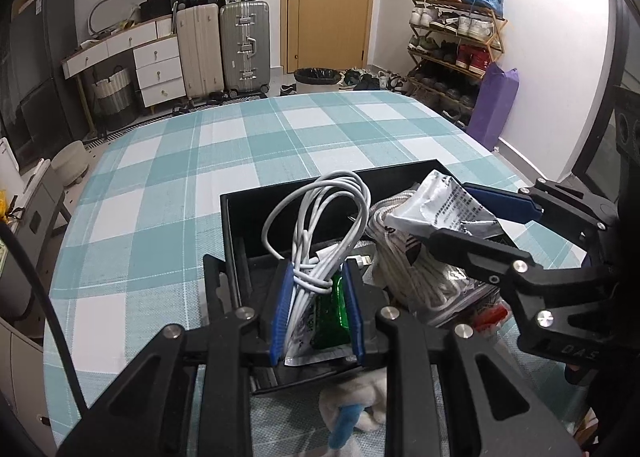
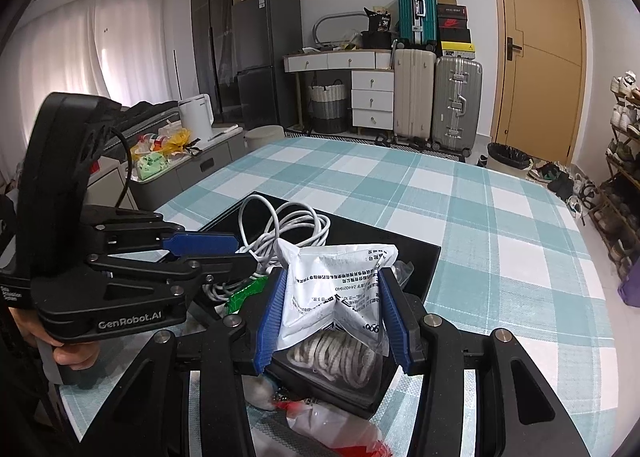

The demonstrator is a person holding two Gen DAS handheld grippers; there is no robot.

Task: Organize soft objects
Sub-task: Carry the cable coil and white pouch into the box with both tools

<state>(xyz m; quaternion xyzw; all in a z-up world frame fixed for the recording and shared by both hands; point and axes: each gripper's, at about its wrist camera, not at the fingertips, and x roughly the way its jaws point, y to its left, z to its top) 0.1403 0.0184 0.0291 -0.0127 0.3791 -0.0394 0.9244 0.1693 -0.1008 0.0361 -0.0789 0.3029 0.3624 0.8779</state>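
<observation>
A black tray (image 1: 248,209) (image 2: 420,257) sits on the checked tablecloth. My left gripper (image 1: 318,289) is shut on a coiled white cable (image 1: 320,213), held over the tray above a green packet (image 1: 332,313). It shows from the side in the right wrist view (image 2: 224,253), with the cable (image 2: 288,225). My right gripper (image 2: 332,309) is shut on a white printed pouch (image 2: 336,289), held over a bundle of white rope (image 2: 336,357) in the tray. In the left wrist view the right gripper (image 1: 460,217) holds the pouch (image 1: 444,205) above the rope (image 1: 416,269).
A white and blue soft cloth (image 1: 352,409) lies on the table (image 1: 160,161) at the tray's near edge. A clear packet with red (image 2: 340,433) lies in front of the tray. Suitcases (image 1: 224,49), drawers and a shoe rack (image 1: 452,41) stand beyond the table.
</observation>
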